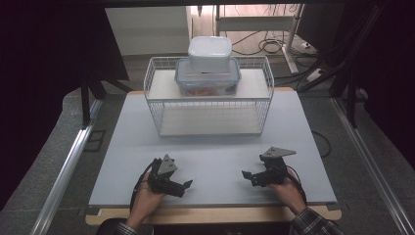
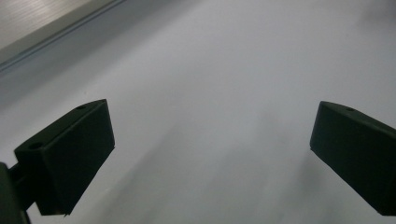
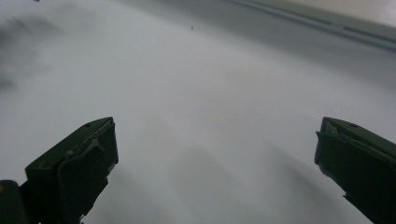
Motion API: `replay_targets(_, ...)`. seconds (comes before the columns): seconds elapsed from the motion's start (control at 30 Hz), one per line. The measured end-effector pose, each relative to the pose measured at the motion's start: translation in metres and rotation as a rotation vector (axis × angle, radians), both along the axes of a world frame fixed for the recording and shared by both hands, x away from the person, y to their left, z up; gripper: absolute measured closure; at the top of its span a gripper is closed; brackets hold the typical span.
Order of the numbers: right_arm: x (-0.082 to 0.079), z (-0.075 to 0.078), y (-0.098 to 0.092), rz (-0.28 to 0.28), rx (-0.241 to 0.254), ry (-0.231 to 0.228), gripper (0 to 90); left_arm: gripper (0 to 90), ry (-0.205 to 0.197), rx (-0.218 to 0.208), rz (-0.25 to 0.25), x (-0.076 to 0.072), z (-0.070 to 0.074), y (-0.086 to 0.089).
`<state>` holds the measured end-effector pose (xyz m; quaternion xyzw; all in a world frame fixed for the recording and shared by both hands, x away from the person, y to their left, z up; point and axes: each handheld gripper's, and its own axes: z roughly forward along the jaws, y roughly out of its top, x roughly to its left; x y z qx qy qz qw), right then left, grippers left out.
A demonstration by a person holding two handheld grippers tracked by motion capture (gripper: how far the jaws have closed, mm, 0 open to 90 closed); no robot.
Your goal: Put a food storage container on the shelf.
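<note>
we see a matt, smooth pale grey table top (image 1: pixel 210 161) with a bare wood edge at the front. the basket (image 1: pixel 155 105) looks like white-coated metal wire. in it, a clear glossy plastic box (image 1: pixel 208 84) carries an opaque white plastic tub (image 1: pixel 210 51). both grippers' jaws look like matt black plastic.

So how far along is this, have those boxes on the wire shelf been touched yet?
Nothing looks started. Both boxes sit stacked on the wire rack: white box atop the blue-lidded container. The left tongs and right tongs rest open and empty near the table edge. Everything remains.
</note>
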<state>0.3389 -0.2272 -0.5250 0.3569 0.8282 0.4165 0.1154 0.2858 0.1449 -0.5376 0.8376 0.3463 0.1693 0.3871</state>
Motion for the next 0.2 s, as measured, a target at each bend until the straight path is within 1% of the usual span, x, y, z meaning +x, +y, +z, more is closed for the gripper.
replay_targets(0.07,0.0006,-0.0031,0.0015,0.007,-0.021,0.013,0.0,0.0,0.006,0.004,0.000,0.0005,-0.0008,-0.0003)
replay_targets(0.13,0.0003,-0.0037,0.0022,0.007,-0.029,0.016,0.0,0.0,0.007,0.009,0.001,0.0012,-0.0014,-0.0003)
replay_targets(0.2,0.0002,-0.0035,0.0028,0.010,-0.032,0.013,0.0,0.0,0.007,-0.005,0.003,0.0015,-0.0003,0.0004)
